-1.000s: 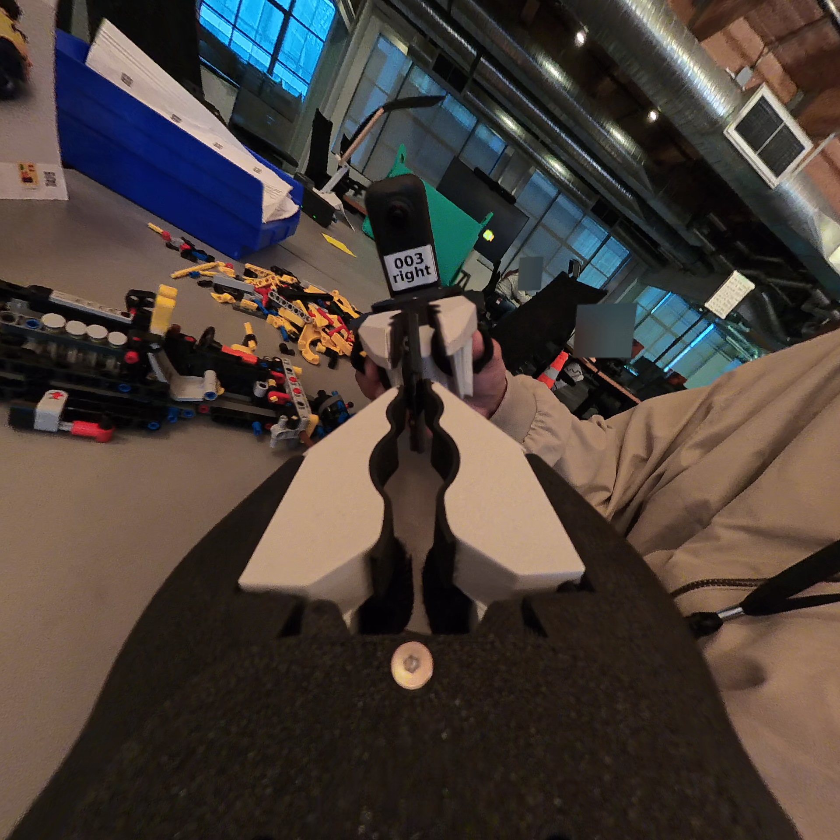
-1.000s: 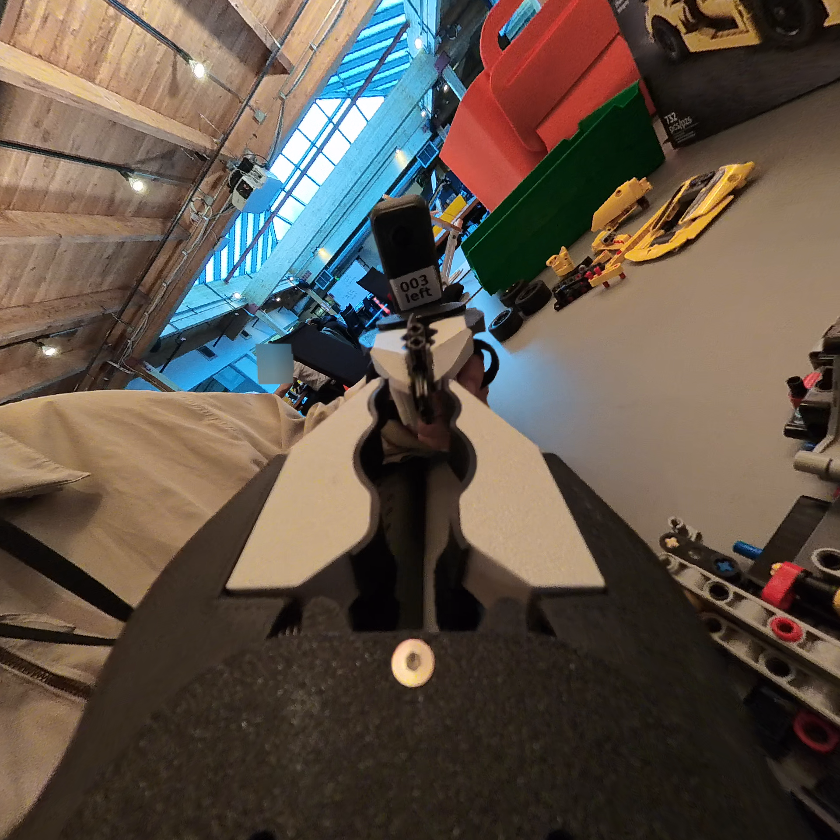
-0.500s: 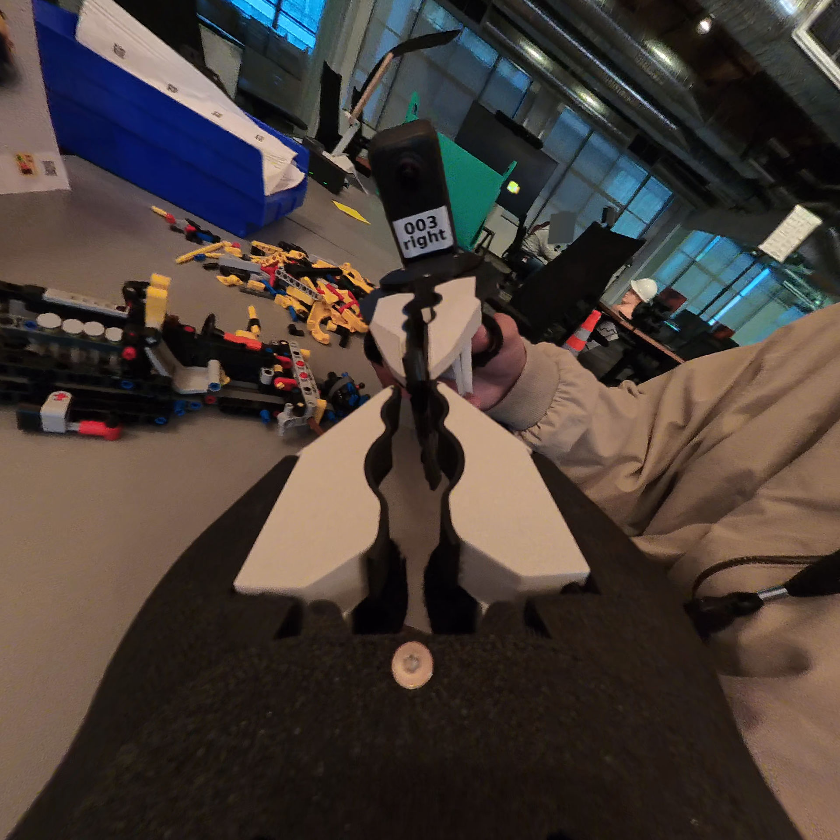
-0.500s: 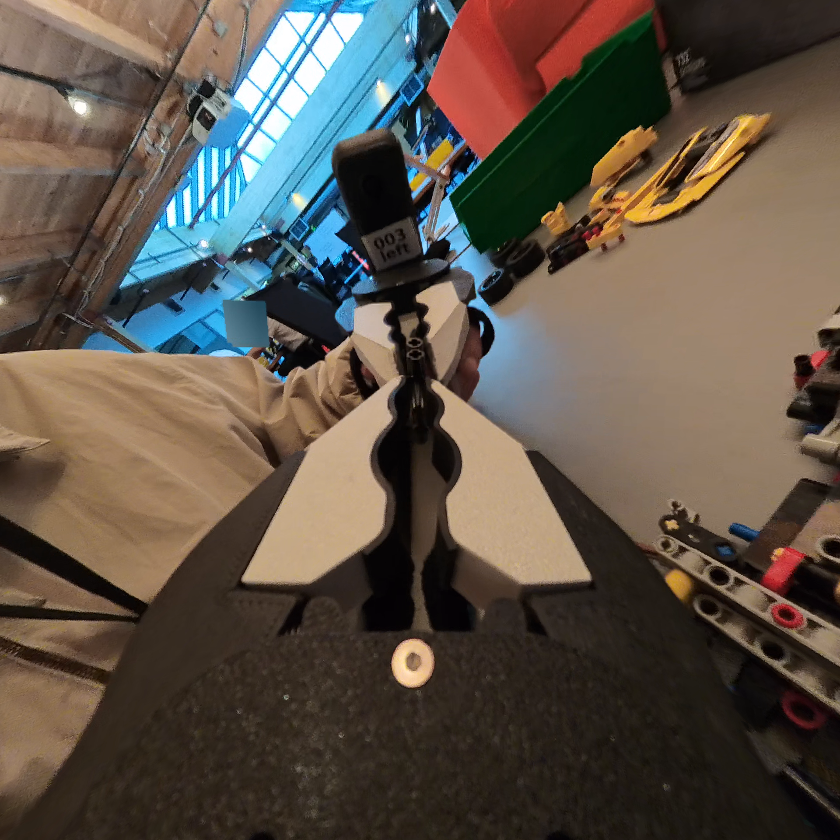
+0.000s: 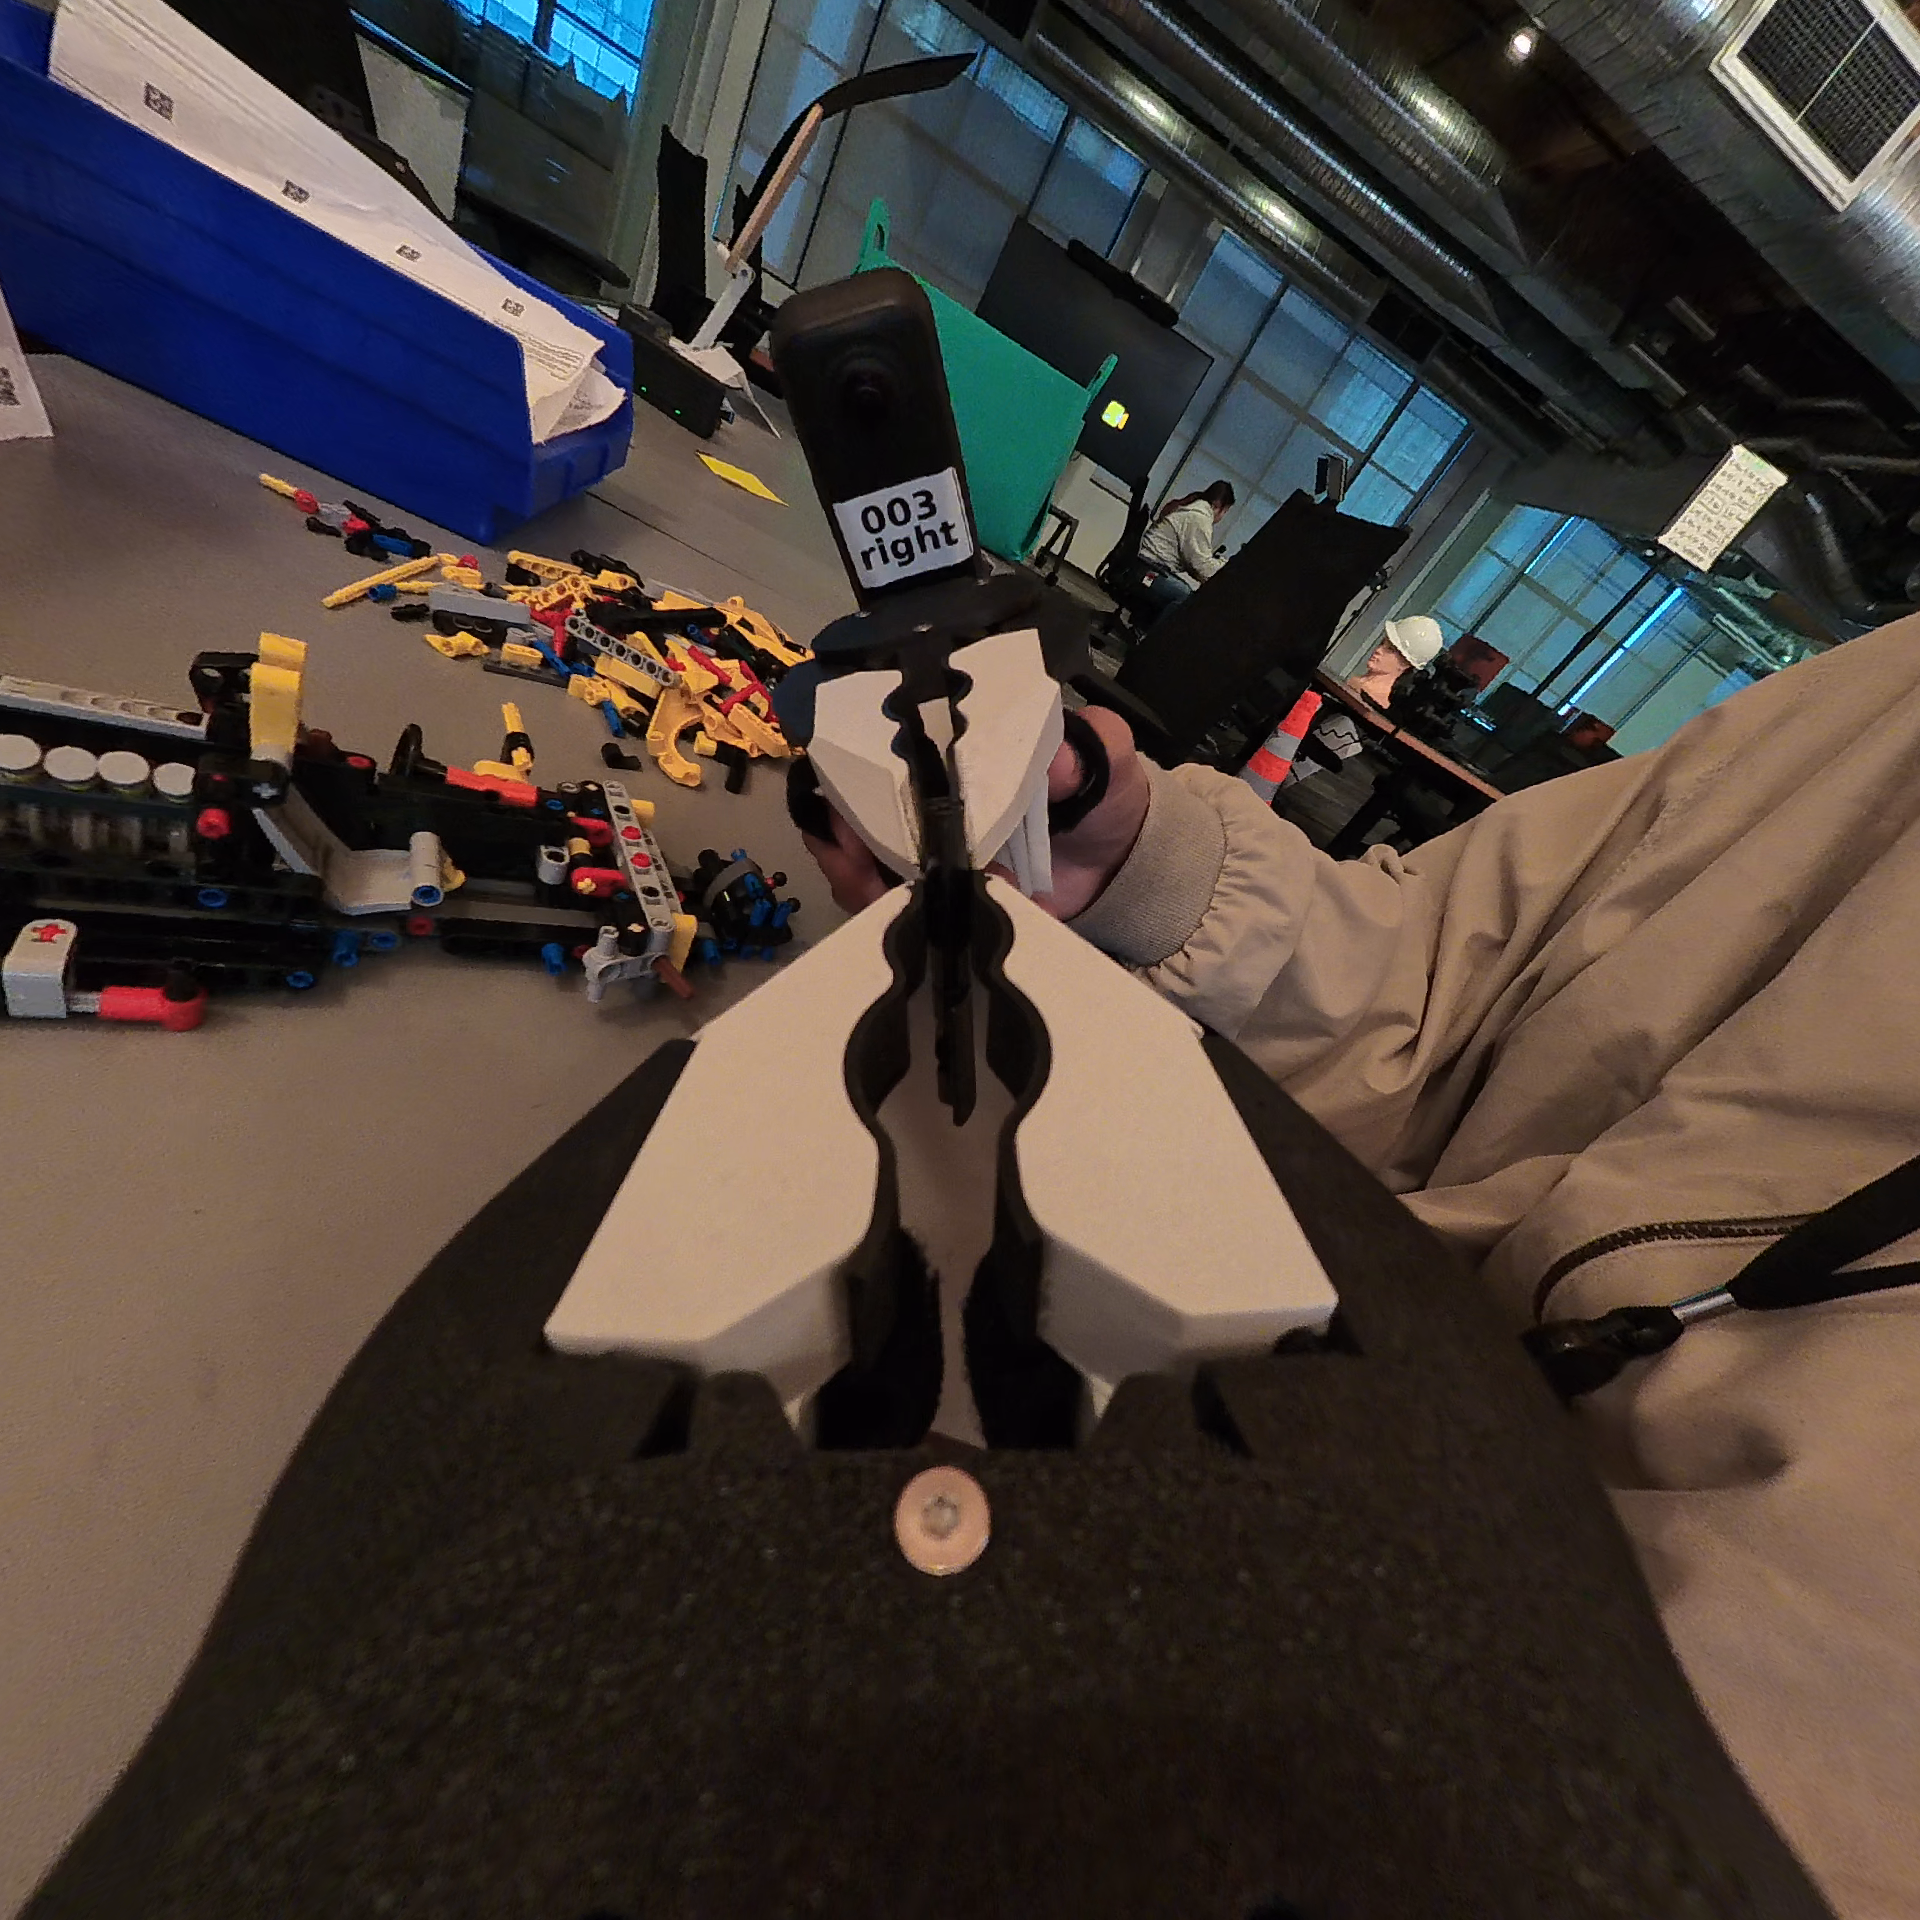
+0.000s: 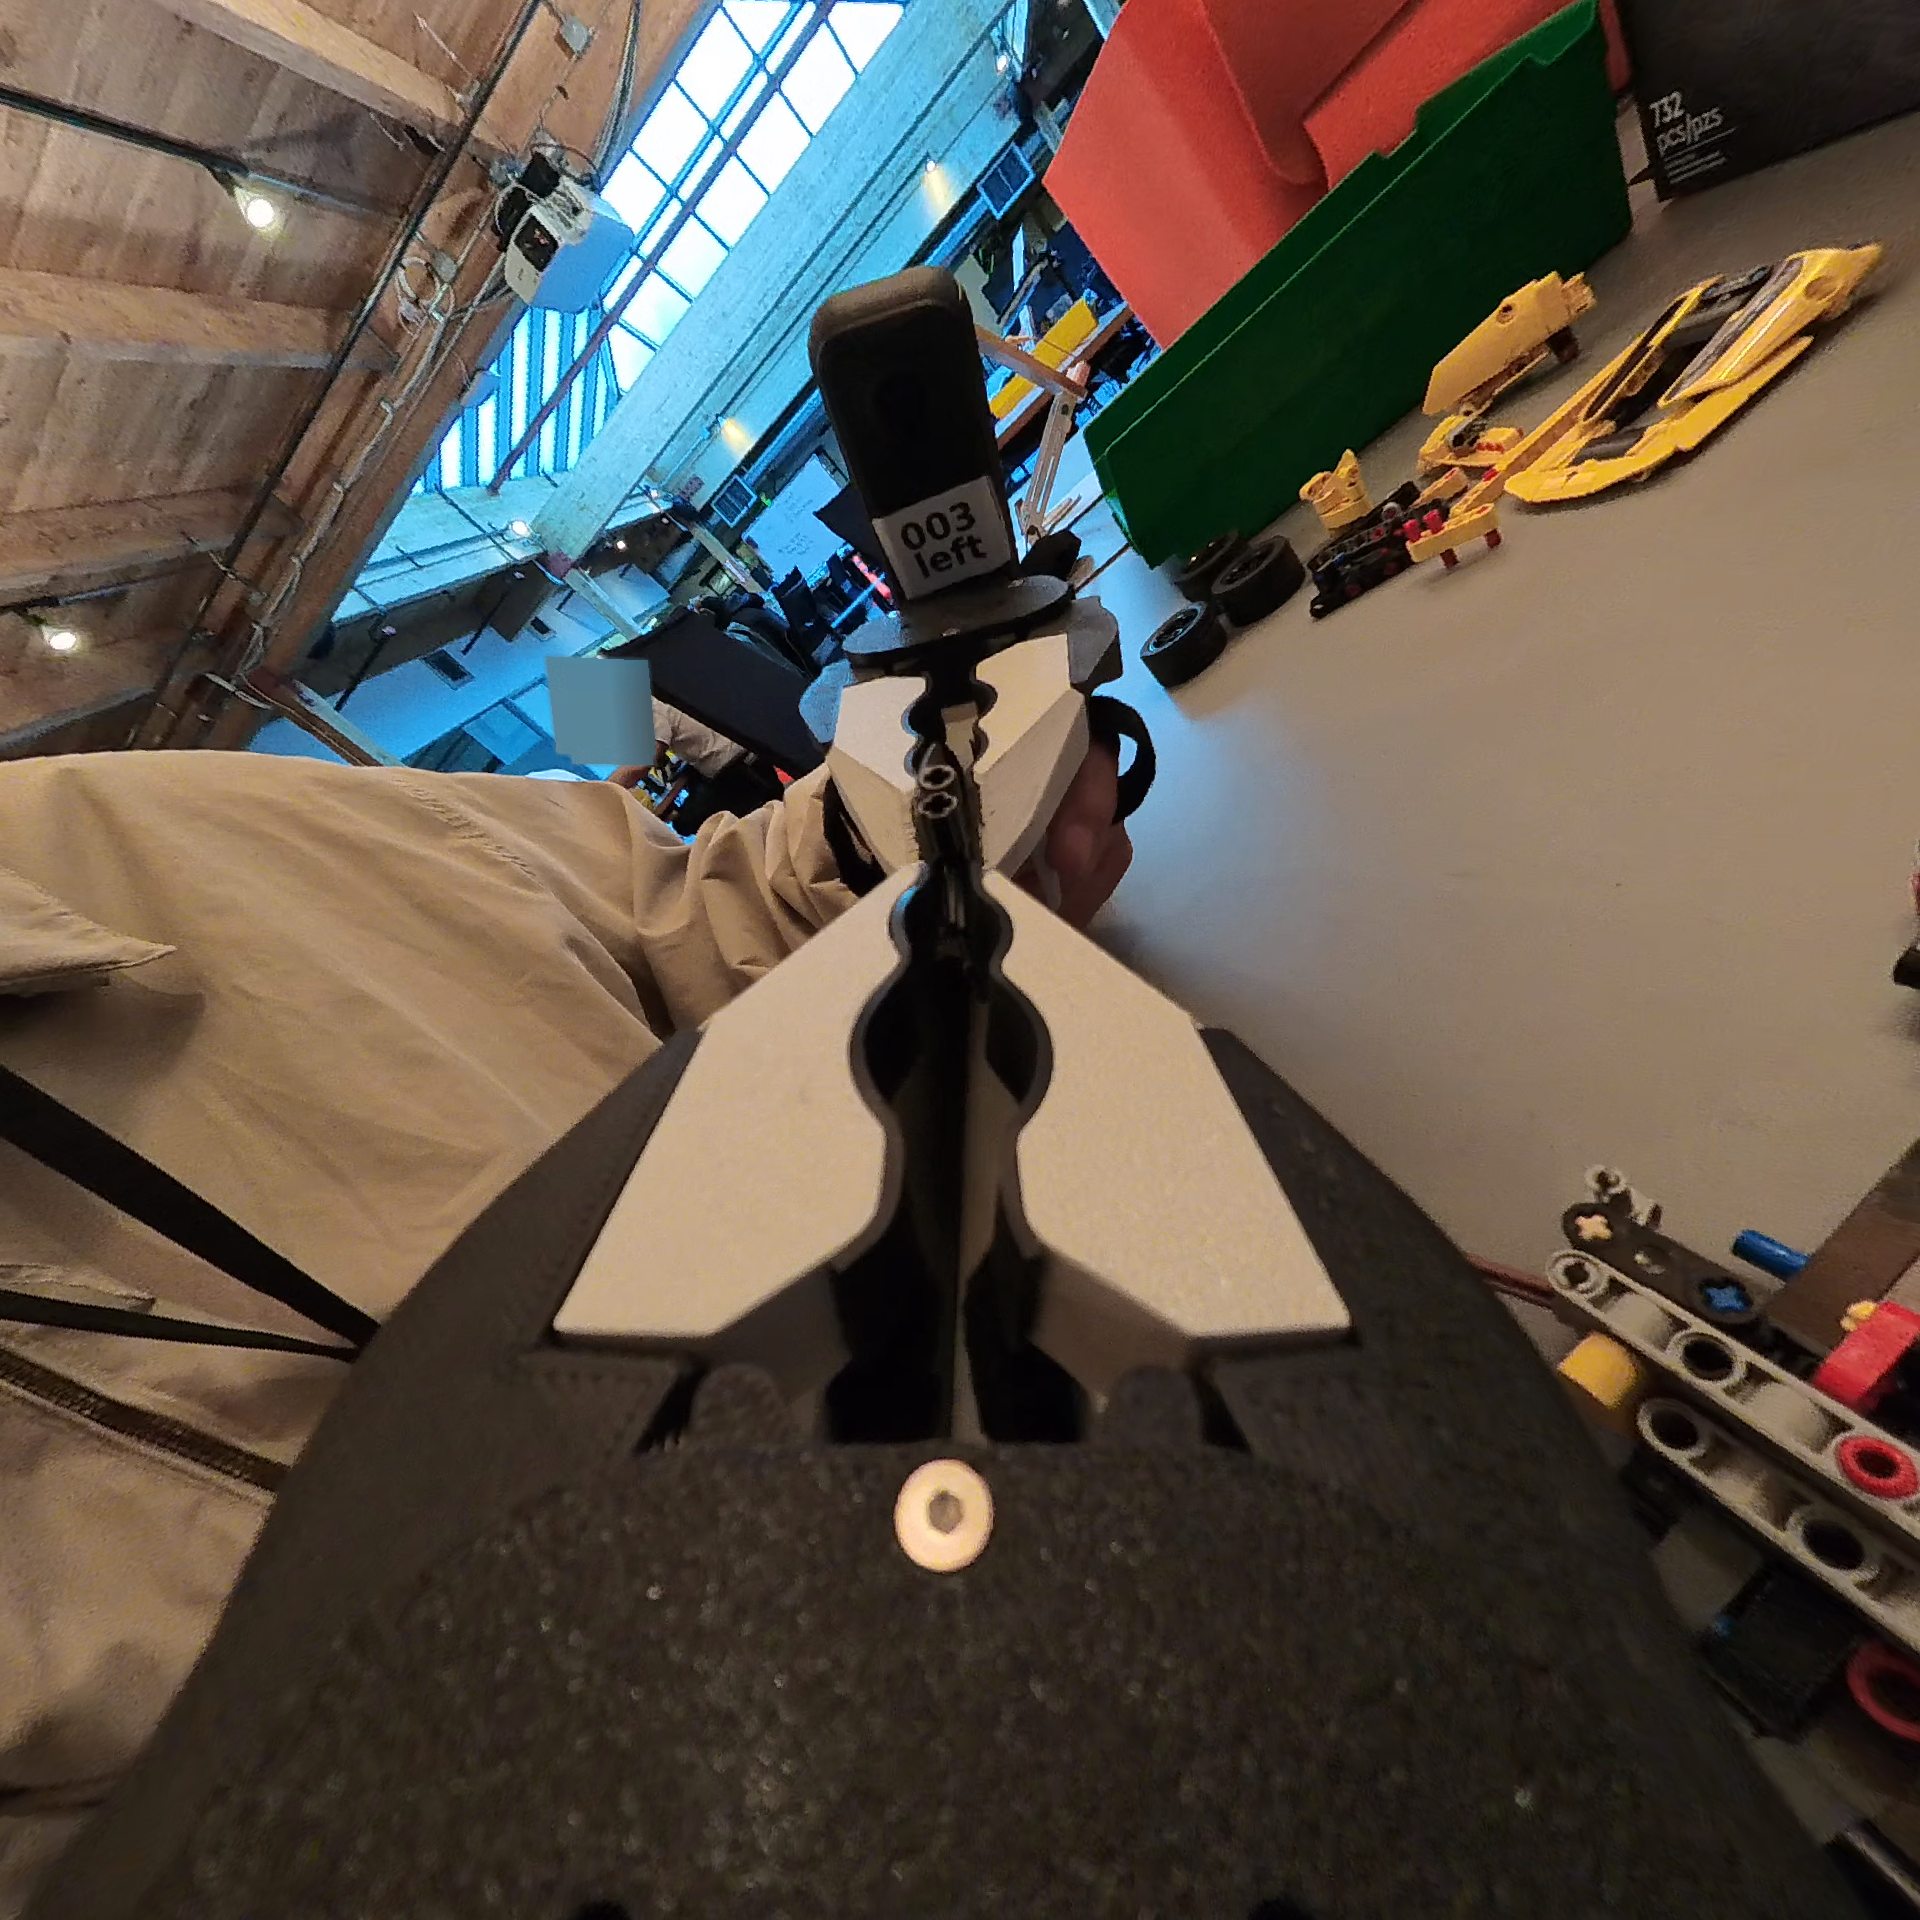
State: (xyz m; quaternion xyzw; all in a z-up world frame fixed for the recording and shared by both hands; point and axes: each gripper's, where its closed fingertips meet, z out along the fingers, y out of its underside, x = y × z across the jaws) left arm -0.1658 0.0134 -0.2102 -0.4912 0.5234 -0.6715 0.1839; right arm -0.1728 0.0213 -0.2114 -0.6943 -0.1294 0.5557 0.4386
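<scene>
My two grippers face each other tip to tip above the grey table (image 5: 260,1195). A thin black toy beam (image 5: 954,1039) runs between them. My left gripper (image 5: 948,891) is shut on it, with the beam's end lying back between its white fingers (image 5: 769,1174). My right gripper (image 5: 933,805), held by a hand in a beige sleeve, grips the other end. In the right wrist view my right gripper (image 6: 951,878) is shut on the dark beam, and the left gripper (image 6: 940,831) holds the part with cross-shaped holes (image 6: 935,802). I cannot tell if it is one piece or two joined.
A part-built black chassis (image 5: 312,862) and a pile of loose yellow, black and red pieces (image 5: 644,665) lie to the left, with a blue bin (image 5: 312,312) of papers behind. Yellow car panels (image 6: 1683,353), black wheels (image 6: 1236,582), green (image 6: 1351,343) and red (image 6: 1195,156) bins lie to the right. The grippers are tip to tip, or close to it.
My right gripper's jaws have narrowed onto the black beam. The two grippers have come closer together, and the beam now reaches further back between the left fingers.
</scene>
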